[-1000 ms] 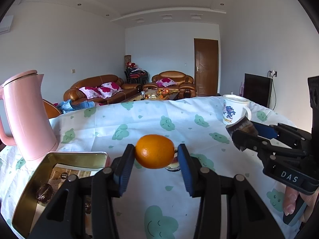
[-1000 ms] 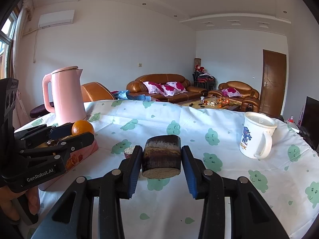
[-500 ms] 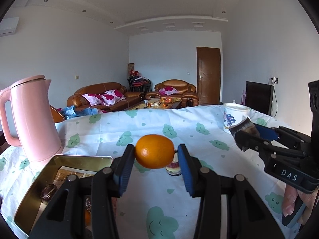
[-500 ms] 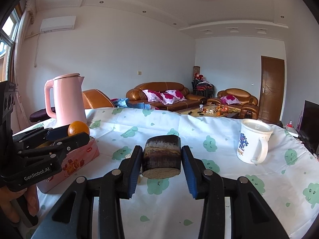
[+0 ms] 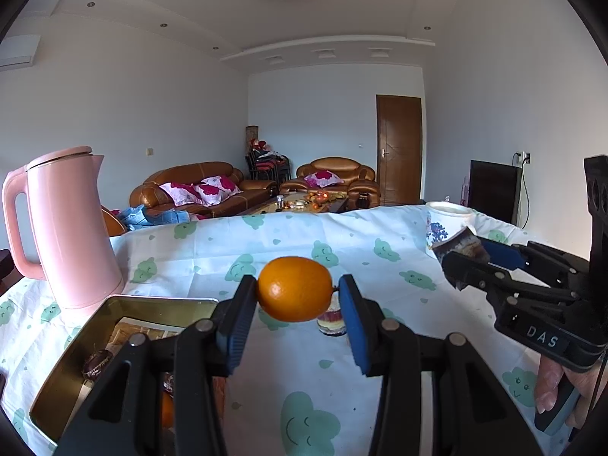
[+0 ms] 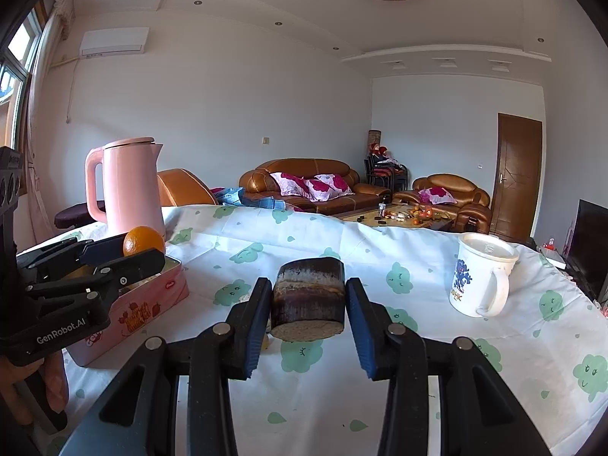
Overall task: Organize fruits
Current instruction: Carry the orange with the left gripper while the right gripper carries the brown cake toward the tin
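Both tools rose higher above the table (image 5: 380,243) since the earlier frames.
Left tool (image 5: 295,306) gripped the orange (image 5: 294,288) – right tool (image 6: 307,309) clamped the dark cut fruit chunk (image 6: 308,298) – tin (image 5: 76,357) likely next.

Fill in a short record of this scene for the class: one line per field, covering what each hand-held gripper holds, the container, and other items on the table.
left hand-held gripper: shut on orange, raised above the table
right hand-held gripper: shut on dark cut stalk piece
container: open pink tin, some items inside, below the left hand-held gripper
kettle: pink kettle, upright behind the tin
mug: white mug, upright, on the right side
table cover: white tablecloth with green cloud faces
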Action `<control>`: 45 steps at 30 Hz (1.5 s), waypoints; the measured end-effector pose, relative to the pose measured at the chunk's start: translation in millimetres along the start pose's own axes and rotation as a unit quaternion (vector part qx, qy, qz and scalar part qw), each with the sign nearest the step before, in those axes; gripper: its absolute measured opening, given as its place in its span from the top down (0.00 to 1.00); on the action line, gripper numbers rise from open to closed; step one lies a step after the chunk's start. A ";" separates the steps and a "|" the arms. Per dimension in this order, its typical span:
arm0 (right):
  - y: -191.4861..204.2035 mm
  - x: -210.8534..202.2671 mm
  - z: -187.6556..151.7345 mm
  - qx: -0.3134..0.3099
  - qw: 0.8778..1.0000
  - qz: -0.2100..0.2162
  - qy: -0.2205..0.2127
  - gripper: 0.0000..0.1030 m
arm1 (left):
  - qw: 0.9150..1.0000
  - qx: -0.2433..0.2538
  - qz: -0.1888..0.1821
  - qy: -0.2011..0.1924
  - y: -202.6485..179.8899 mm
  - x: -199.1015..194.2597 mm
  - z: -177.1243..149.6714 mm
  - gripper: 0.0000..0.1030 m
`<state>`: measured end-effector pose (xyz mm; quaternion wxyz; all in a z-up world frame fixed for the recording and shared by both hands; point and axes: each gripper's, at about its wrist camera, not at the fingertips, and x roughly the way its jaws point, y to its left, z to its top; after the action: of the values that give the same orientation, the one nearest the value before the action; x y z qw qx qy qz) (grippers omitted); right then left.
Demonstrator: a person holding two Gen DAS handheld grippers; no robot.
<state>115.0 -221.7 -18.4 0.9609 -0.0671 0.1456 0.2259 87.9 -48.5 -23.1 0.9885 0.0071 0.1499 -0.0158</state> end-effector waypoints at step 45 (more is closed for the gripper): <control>55.3 17.1 9.2 -0.038 0.998 0.041 0.014 0.59 | 0.999 -0.028 0.002 0.025 35.8 -15.0 -8.4 0.55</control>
<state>106.8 -163.6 -18.5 0.9455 -0.1010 0.1526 0.2693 72.3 -12.1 -26.3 0.9844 -0.0200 0.1747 -0.0090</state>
